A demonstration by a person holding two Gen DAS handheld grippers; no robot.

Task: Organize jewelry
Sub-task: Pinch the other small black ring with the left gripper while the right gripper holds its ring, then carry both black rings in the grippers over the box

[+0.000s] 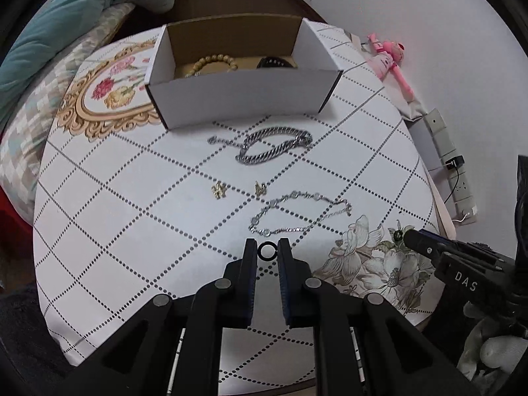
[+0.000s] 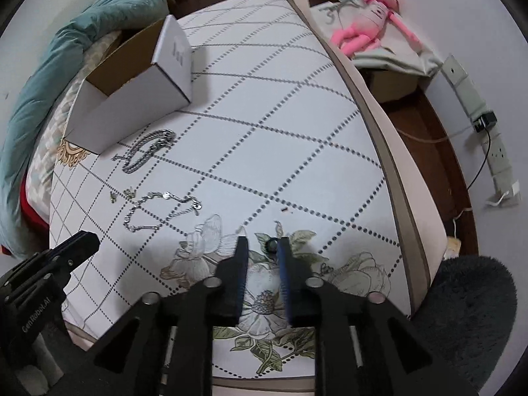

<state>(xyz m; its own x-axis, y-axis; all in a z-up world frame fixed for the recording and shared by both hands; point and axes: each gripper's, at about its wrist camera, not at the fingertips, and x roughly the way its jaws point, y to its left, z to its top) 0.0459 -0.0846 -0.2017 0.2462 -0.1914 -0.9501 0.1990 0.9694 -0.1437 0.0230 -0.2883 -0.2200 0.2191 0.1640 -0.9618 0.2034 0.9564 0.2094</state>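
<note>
A white cardboard box [image 1: 244,95] stands at the table's far side, holding a beige bead bracelet [image 1: 216,62] and a dark bracelet [image 1: 274,62]. On the table lie a thick silver chain [image 1: 274,148], two small gold earrings [image 1: 219,190], a thin silver bracelet [image 1: 297,213] and a black ring [image 1: 266,251]. My left gripper [image 1: 266,252] is open with the black ring between its fingertips. My right gripper [image 2: 262,247] is open around a small dark ring [image 2: 272,246] on the flower print. The box [image 2: 132,92] also shows in the right wrist view.
A teal blanket [image 1: 66,16] and a patterned pillow [image 1: 29,125] lie to the left. A pink plush toy [image 2: 369,23], a power strip [image 2: 478,122] and a dark fluffy rug [image 2: 468,313] are to the right of the table edge [image 2: 389,165].
</note>
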